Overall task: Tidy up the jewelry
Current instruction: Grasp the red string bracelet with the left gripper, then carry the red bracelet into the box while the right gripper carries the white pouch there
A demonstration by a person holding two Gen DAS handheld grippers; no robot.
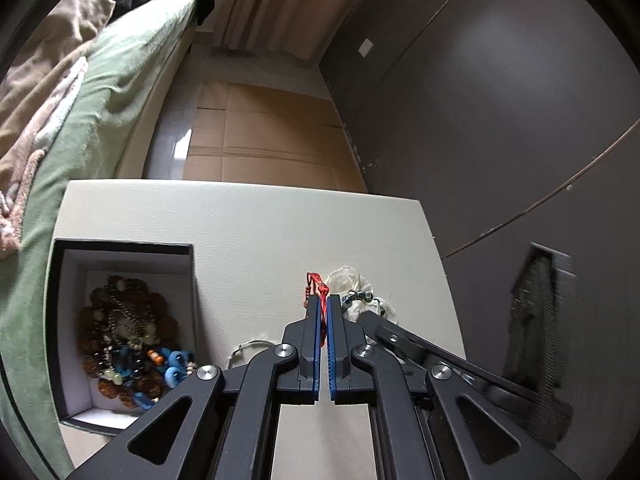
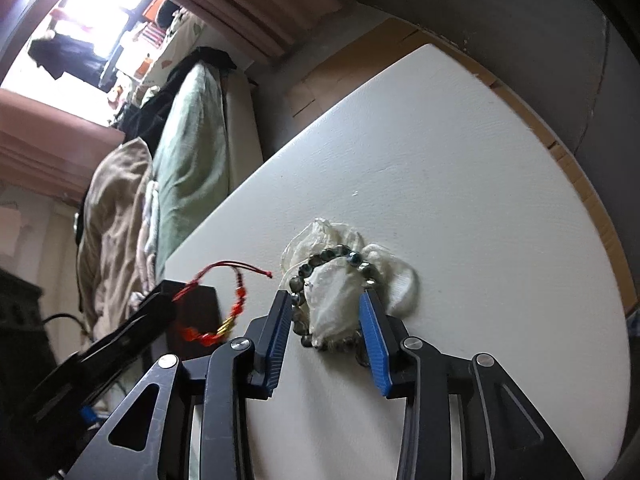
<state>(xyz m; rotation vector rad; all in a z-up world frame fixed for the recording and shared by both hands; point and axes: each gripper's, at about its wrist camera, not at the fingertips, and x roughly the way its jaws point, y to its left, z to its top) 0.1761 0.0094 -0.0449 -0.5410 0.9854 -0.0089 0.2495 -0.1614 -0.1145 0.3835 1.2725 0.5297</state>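
Red cord bracelet [image 2: 216, 312] w/ red + gold beads: pinched in left hand-held gripper [image 1: 324, 300], pads closed on the cord, loop hanging clear of the table [image 2: 460, 184]. In left wrist view only a red bit shows above the tips; rest hidden behind the fingers.

Dark bead bracelet [image 2: 340, 256] lies on a crumpled whitish pouch [image 2: 332, 300] on the table. Right hand-held gripper [image 2: 326, 308] straddles both, partly open. Whether the pads touch: can't tell, near side of the bracelet is hidden behind the pouch.

Black open box [image 1: 124, 248], left part of the table: tangled amber, blue, pale beads inside; single pieces hard to separate. Bed w/ green cover [image 1: 92, 120] beyond the table's left edge.
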